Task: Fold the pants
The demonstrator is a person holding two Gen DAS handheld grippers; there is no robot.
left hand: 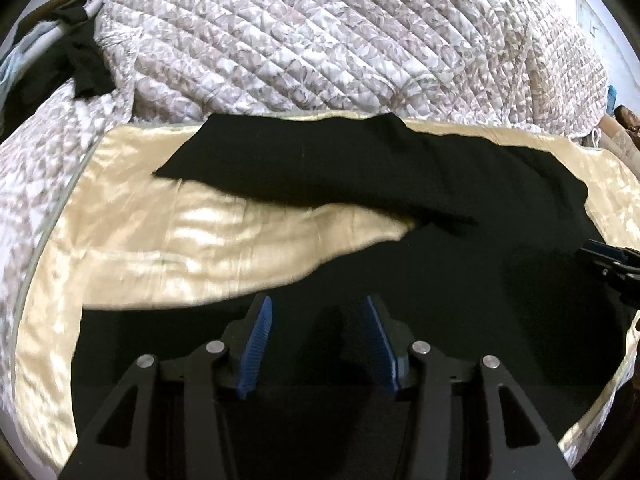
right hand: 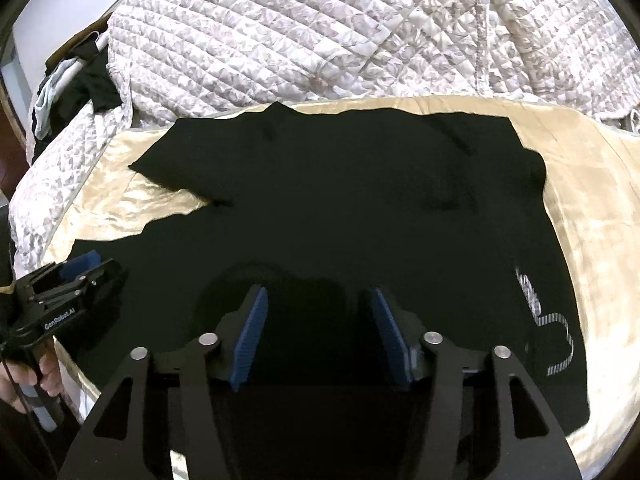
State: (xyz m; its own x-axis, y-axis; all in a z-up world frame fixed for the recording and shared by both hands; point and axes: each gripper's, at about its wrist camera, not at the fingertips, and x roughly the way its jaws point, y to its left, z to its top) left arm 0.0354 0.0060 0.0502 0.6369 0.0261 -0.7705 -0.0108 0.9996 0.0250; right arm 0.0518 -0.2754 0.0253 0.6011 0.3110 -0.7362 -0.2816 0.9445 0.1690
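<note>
Cream bedsheet (right hand: 592, 208): black pants (right hand: 340, 208) spread flat, legs left, unfolded. My left gripper (left hand: 318, 312) and right gripper (right hand: 318, 304) gape, empty; all folds remain.

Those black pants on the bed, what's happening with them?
A person holds a gripper in each hand to fold the black pants, which lie spread on a shiny cream cover, legs still apart. The left gripper and right gripper are both open above the cloth, holding nothing. A quilted blanket is heaped behind.
</note>
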